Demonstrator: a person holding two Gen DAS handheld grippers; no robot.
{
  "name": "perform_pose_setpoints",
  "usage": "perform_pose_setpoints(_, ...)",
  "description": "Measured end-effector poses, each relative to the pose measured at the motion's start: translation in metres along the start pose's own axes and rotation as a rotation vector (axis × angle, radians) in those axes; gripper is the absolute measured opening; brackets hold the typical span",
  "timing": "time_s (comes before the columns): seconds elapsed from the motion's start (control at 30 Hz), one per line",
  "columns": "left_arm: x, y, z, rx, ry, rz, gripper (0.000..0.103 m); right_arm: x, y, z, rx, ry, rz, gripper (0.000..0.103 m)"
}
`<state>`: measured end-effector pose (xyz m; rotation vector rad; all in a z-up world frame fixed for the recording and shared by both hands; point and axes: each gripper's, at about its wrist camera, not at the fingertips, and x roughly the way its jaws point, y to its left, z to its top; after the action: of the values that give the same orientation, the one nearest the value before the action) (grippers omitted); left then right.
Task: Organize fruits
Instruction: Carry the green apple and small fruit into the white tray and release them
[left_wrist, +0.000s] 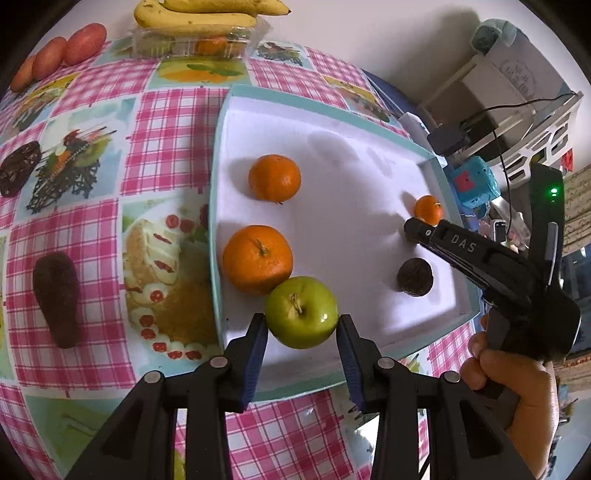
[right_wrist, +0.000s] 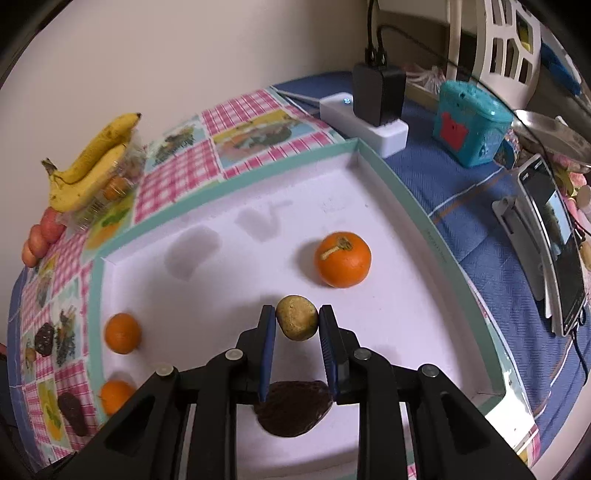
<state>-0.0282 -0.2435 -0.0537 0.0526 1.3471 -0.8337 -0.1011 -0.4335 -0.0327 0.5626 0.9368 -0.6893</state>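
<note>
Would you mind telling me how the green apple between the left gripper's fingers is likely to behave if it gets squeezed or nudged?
The green apple looks glossy, so it may slip between the left gripper pads unless squeezed squarely. It is round and would probably roll on the smooth white tray if nudged. It already touches the large orange, so a push would likely move that as well.

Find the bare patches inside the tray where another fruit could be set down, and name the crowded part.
Free: the tray's far half beyond the oranges, and its middle between them and the dark fruit. Crowded: the near-left corner, where the green apple touches an orange.
</note>
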Motion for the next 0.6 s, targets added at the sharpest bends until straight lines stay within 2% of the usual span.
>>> perform_pose_setpoints(0.3,-0.001,-0.003,0.003,0.017,0.007,0.009,0.042,0.006,-0.006,-0.001,0.015,0.025,0.007,0.025)
perform_pose_setpoints(0.37,-0.005,-0.005,0.005,0.018,-0.001,0.003,0.044,0.003,-0.005,-0.001,0.009,0.023,0.004,0.028)
perform_pose_setpoints(0.43,-0.014,-0.002,0.004,0.012,-0.012,-0.012,0.048,0.000,-0.004,0.000,-0.001,0.018,-0.006,0.043)
perform_pose_setpoints(0.57,-0.029,0.009,0.005,-0.025,-0.024,-0.017,0.050,-0.013,0.000,-0.001,-0.016,0.000,-0.020,0.044)
perform_pose_setpoints(0.6,-0.035,0.015,0.006,-0.045,-0.032,-0.008,0.057,-0.015,0.000,-0.002,-0.017,-0.003,-0.023,0.044)
